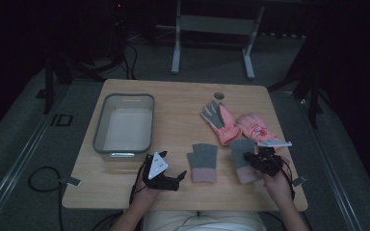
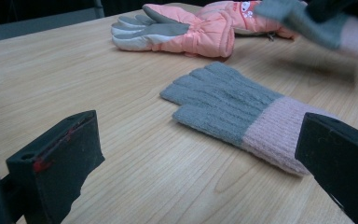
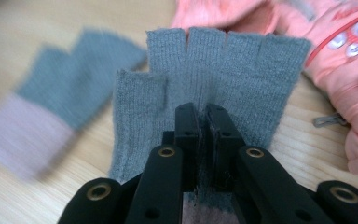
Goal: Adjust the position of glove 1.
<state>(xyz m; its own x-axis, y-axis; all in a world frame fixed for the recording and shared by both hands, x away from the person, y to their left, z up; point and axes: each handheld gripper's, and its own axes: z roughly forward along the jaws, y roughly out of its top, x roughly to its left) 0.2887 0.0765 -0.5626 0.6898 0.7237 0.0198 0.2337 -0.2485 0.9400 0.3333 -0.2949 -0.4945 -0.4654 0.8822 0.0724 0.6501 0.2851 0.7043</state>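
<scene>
- While the right gripper (image 1: 254, 160) clamps the right knit glove (image 1: 243, 155), the bin (image 1: 124, 123) lies well to its left, across the table (image 1: 183, 103), past the second knit glove (image 1: 203, 161) and the left gripper (image 1: 173, 179).
- Right gripper state: jaws pinched together on the grey knit near the cuff seam, as the right gripper view shows; the glove (image 3: 214, 70) hangs forward from the jaws with its cut-off fingers pointing away from the hand.
- Long axis of the held glove: it runs from the cuff at the jaws out toward the far side of the table, roughly in line with the gripper. In the left gripper view the same glove (image 2: 317, 25) appears lifted off the wood and blurred.
- Left gripper state: jaws wide apart, nothing between them. The second glove (image 2: 242, 116) lies flat just ahead of it, cuff toward the right-hand jaw, fingers toward the far edge.
- Nearer hand: the right hand already holds one glove; the left gripper is nearer both the lying glove and the bin.
- Judgement: if the gloves belong in the bin, the carry must pass leftward over the lying glove.
- Appearance: both knit gloves are fingerless, grey ribbed knit with a pale pink cuff, soft and limp.
- Two padded pink ski gloves (image 1: 236, 124) rest near the far right, just beyond the held glove.
</scene>
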